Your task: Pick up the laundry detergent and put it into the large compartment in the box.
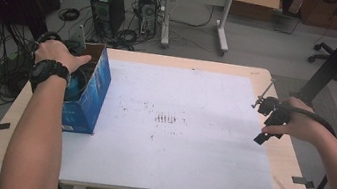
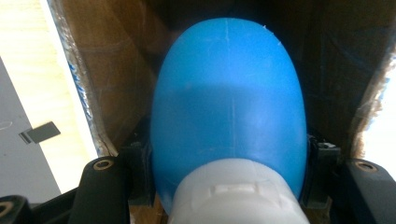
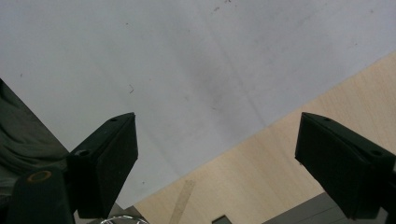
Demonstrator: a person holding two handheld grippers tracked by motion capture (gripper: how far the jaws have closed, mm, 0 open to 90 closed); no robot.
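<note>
Blue plastic bottle (image 2: pixel 229 107), white-capped, sits clamped in the left tongs (image 2: pixel 229 186) inside the open cardboard box (image 1: pixel 90 88). Judging by that, placing is under way; next comes letting go and lifting clear. Right tongs (image 3: pixel 217 158) gape wide, holding nothing, above the white sheet (image 1: pixel 177 126) covering the wooden table (image 1: pixel 288 158); beyond lie cables and computers on the floor.

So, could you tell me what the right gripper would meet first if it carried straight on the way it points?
Probably the white sheet on the table; the open right gripper holds nothing, with nothing nearer.
</note>
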